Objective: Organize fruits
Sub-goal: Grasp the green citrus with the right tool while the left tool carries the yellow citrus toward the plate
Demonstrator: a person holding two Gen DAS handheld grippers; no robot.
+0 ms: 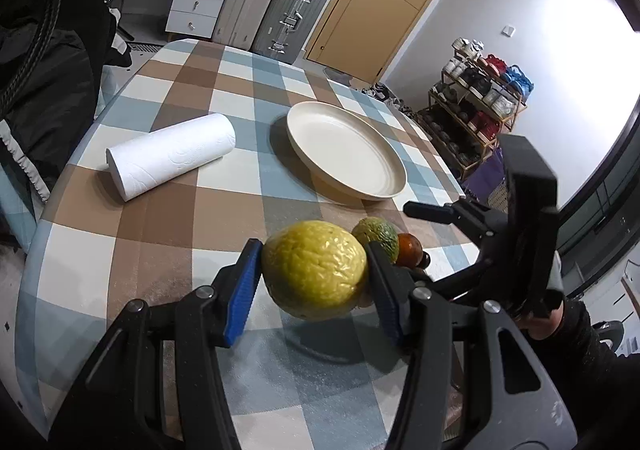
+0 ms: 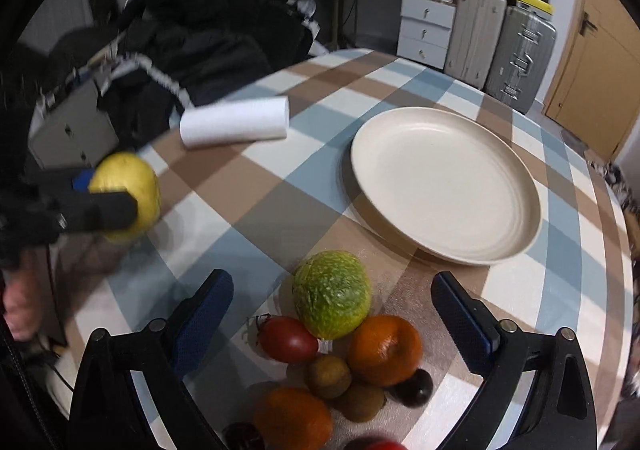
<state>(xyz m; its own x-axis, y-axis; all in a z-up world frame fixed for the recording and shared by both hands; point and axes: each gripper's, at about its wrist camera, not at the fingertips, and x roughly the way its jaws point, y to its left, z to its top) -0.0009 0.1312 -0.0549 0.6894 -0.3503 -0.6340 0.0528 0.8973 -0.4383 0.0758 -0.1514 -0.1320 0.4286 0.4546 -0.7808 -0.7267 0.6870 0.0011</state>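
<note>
Left gripper (image 1: 314, 286) carried the lemon (image 1: 314, 269) above the bench (image 1: 160, 250); the plate (image 1: 346, 150) sat empty.

In the left wrist view the lemon sat at lower centre, pinched between the blue pads (image 1: 240, 290), its shadow on the cloth suggesting it was lifted clear. To do this step well, I judge it should travel up-frame to the plate at centre, stay level, and be lowered inside the rim before release, avoiding the paper roll (image 1: 172, 154) at left. The right gripper (image 2: 332, 314) had its jaws wide and held nothing, poised around the green fruit (image 2: 331, 295) and the pile (image 2: 340, 370) at lower centre of its view.
</note>
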